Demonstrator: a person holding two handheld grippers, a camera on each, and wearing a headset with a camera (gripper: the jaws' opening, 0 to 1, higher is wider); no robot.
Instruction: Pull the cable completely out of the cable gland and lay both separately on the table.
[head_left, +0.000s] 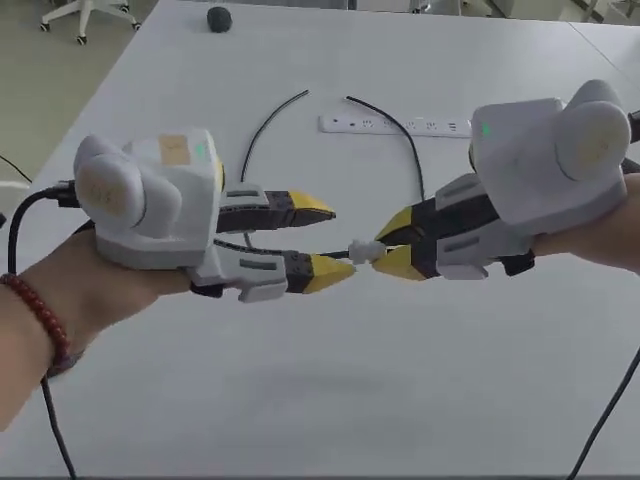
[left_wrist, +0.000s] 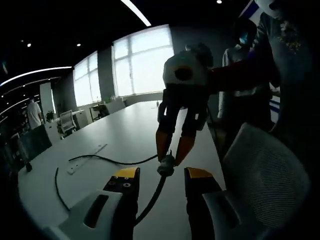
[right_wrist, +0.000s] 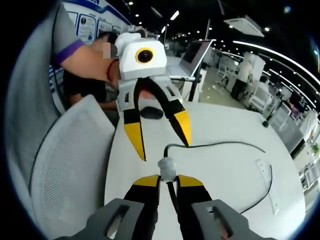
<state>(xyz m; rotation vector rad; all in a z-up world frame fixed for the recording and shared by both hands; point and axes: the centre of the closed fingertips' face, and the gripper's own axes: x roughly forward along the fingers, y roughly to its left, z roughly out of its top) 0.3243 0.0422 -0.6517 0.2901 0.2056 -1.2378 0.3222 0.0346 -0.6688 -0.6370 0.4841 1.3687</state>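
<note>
Close the left claw (head_left: 342, 240), now apart and straddling the black cable (left_wrist: 154, 195) without pinching it, firmly on the cable just beside the white cable gland (head_left: 365, 250), never on the gland itself; pull straight along the gland's bore, away from the right, avoiding any sideways bend. Hold the gland, hanging above the desk (head_left: 330, 370) with the cable threaded through, steady in the right claw (head_left: 382, 247), clamped tight on it; expect to regrip, judging by the long cable trailing over the desk.

Cable gland (head_left: 362, 250) between left tongs (head_left: 340, 240) and right tongs (head_left: 382, 250), power strip (head_left: 395, 125) behind
</note>
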